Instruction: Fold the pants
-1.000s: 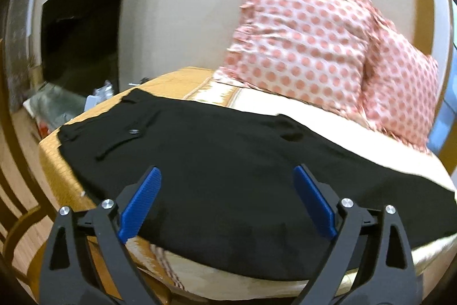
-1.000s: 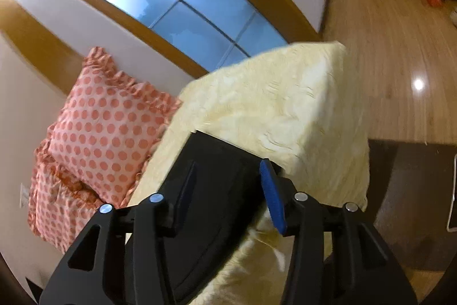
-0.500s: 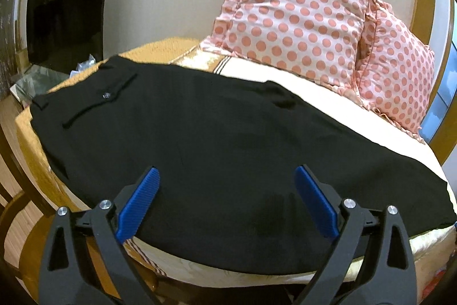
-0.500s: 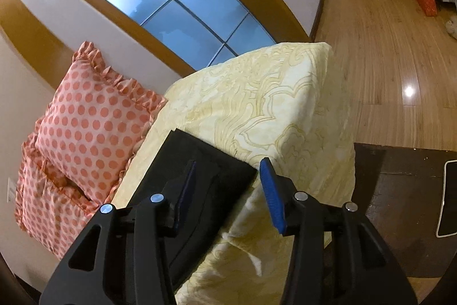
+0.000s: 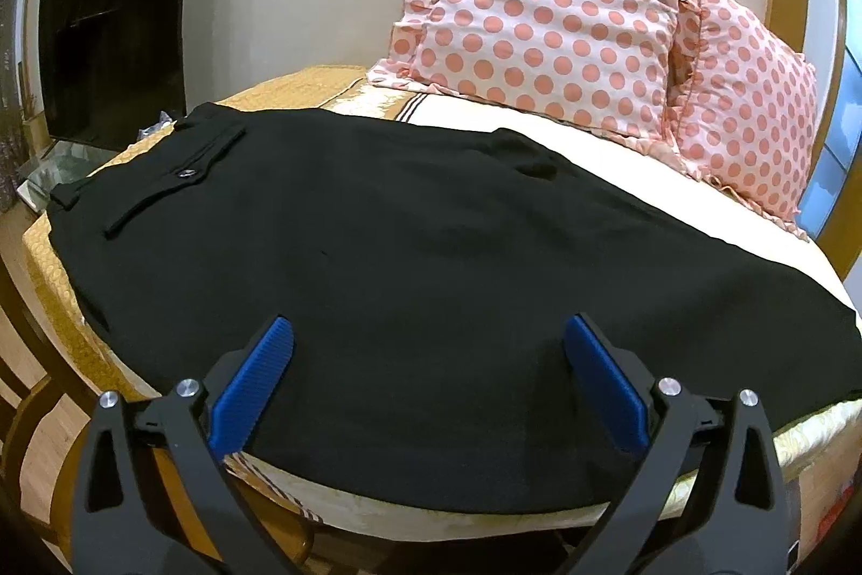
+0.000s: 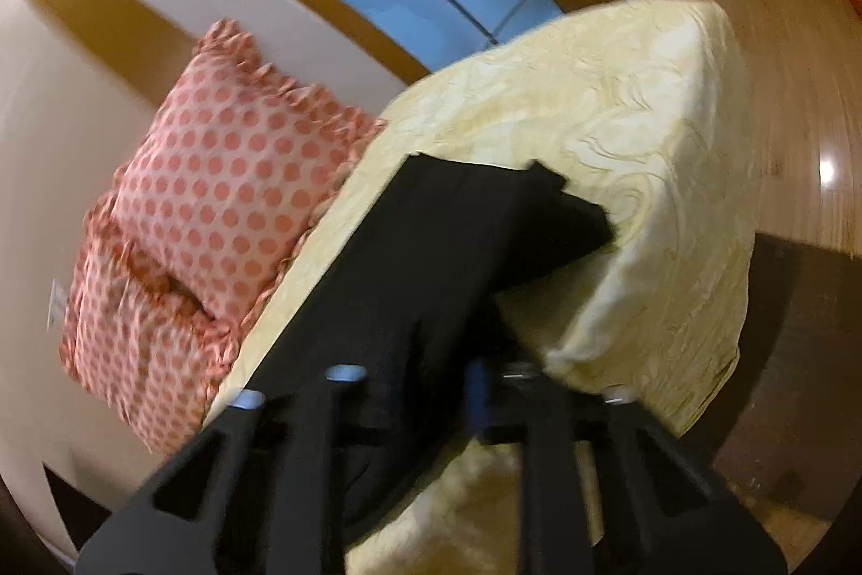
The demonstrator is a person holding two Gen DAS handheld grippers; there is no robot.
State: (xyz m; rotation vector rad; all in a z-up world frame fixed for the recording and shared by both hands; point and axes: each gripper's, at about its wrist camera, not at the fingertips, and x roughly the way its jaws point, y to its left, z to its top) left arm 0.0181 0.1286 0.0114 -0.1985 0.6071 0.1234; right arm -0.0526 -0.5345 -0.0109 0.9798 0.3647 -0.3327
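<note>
The black pants lie flat on the bed, long axis left to right, waistband at the far left, leg ends at the right. The left hand-held gripper is wide open above the near edge of the pants. The right hand-held gripper is closed on the leg fabric near the hems.

My left wrist view low at the bed's near edge, facing the pillows, my right wrist view close over the pants' leg end, both sharing pants and pillows
</note>
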